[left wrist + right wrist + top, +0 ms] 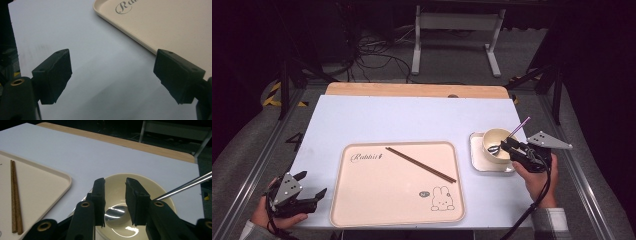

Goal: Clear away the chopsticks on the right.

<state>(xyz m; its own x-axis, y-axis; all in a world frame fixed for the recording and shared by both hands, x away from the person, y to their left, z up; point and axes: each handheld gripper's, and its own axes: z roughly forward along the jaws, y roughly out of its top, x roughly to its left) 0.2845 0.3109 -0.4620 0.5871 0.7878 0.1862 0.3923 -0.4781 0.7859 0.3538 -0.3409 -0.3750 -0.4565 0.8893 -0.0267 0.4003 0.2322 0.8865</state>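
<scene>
We see 1 wide rectangular cream plastic tray with rounded corners and a raised rim lying on the pale matte sheet that covers the wooden table. The tray's smooth surface carries a script word at its upper left and a small printed rabbit near its lower right. On the tray lie 2 thin dark brown wooden chopsticks, side by side and touching, running diagonally.

Just to the right of the tray sits 1 small square white dish, and on it stands 1 round glossy cream bowl. Inside the bowl rests 1 shiny metal spoon, its slim handle leaning out over the far right rim; the handle looks purplish from above.

The right gripper, made of matte black blocky plastic, hangs over the bowl's near-right rim with its 2 jaws a narrow gap apart; whether they pinch the bowl's wall we cannot tell. The left gripper rests low at the sheet's near left corner, beside the tray, with its 2 jaws spread wide and nothing between them.
</scene>
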